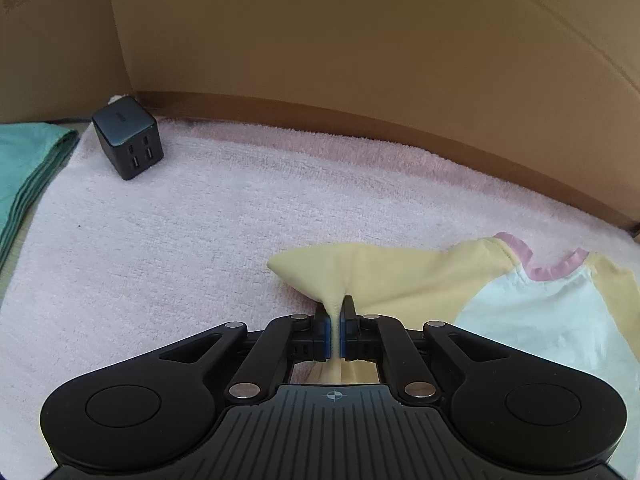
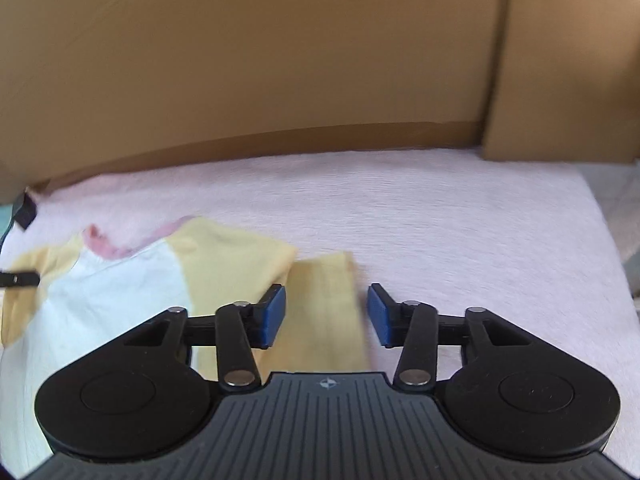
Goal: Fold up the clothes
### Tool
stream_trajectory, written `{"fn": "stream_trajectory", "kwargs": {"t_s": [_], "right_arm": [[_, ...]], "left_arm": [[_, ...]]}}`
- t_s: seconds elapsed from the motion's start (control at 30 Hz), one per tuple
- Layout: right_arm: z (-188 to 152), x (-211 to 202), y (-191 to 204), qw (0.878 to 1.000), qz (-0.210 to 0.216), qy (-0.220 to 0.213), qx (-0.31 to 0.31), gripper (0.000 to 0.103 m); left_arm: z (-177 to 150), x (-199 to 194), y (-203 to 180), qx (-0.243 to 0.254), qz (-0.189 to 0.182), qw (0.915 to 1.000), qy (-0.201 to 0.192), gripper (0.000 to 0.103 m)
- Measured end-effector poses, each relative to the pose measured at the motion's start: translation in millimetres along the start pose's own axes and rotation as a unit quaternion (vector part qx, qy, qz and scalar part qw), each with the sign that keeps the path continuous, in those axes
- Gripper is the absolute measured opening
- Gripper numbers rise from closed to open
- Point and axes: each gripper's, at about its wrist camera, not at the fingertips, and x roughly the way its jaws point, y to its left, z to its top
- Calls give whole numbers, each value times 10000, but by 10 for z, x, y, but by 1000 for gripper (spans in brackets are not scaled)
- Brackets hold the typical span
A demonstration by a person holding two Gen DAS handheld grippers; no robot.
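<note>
Starting at the far left, a folded green cloth (image 1: 24, 168) and a dark charger cube (image 1: 127, 142) sit on the pink towel (image 1: 180, 240), and the left gripper (image 1: 335, 312) has pinched shut on one yellow sleeve (image 1: 320, 272) of the little shirt (image 2: 120, 280). Further right the shirt lies flat and mostly spread out, white-bodied with a pink collar (image 2: 108, 246), so the folding looks barely begun. Over the other sleeve (image 2: 324, 304) the right gripper (image 2: 327, 312) hangs with fingers apart, gripping nothing.

Makeshift home workspace; pink towel (image 1: 200, 240); cardboard walls (image 1: 320, 40); USB charger (image 1: 128, 142)
</note>
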Motion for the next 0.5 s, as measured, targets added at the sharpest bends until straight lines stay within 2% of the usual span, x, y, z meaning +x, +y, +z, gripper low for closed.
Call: {"fn": "stream_trajectory", "kwargs": {"t_s": [0.07, 0.1, 0.13, 0.2, 0.5], "right_arm": [[31, 46, 110, 9996, -223, 65, -178, 23], [46, 55, 134, 9994, -261, 95, -227, 8], [62, 63, 157, 9991, -297, 125, -276, 4], [65, 25, 193, 9986, -385, 93, -359, 3], [174, -637, 172, 9887, -1010, -945, -583, 3]], "left_arm": [[18, 21, 5, -26, 20, 10000, 29, 0], [26, 33, 7, -44, 25, 10000, 41, 0], [30, 32, 9, -56, 34, 10000, 37, 0], [42, 11, 2, -35, 98, 9999, -32, 0], [254, -240, -64, 7, 464, 9975, -542, 1]]}}
